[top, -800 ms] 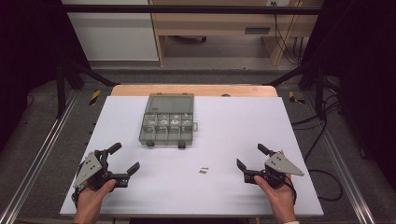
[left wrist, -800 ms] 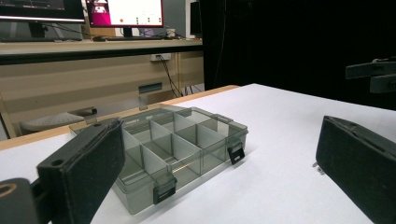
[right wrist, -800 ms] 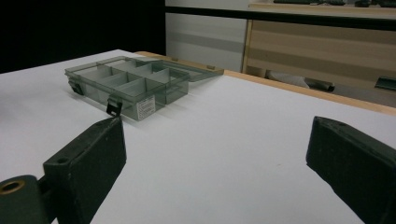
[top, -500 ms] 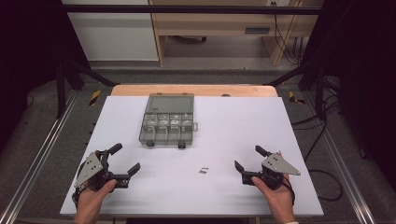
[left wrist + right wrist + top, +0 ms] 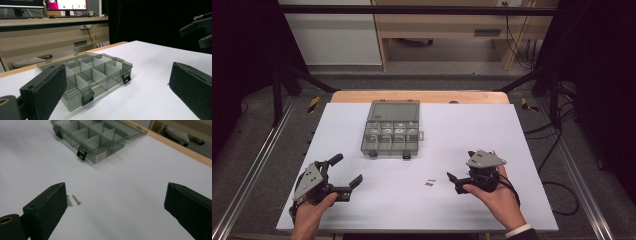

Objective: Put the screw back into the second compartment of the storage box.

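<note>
The right gripper point(image 5: 458, 181) sits low over a white table point(image 5: 522, 135), jaws spread wide and empty, aimed leftward at two small screws point(image 5: 430, 183) lying loose just beyond its tips. The left gripper point(image 5: 346, 172), also spread and holding nothing, rests near the table's front left corner, angled toward a grey compartment box point(image 5: 391, 134) with its lid open at mid-table. Each hand comes in from the near edge, palm cupped under its tool. Beyond the table stand a wooden desk point(image 5: 442, 25) and dark surroundings.
</note>
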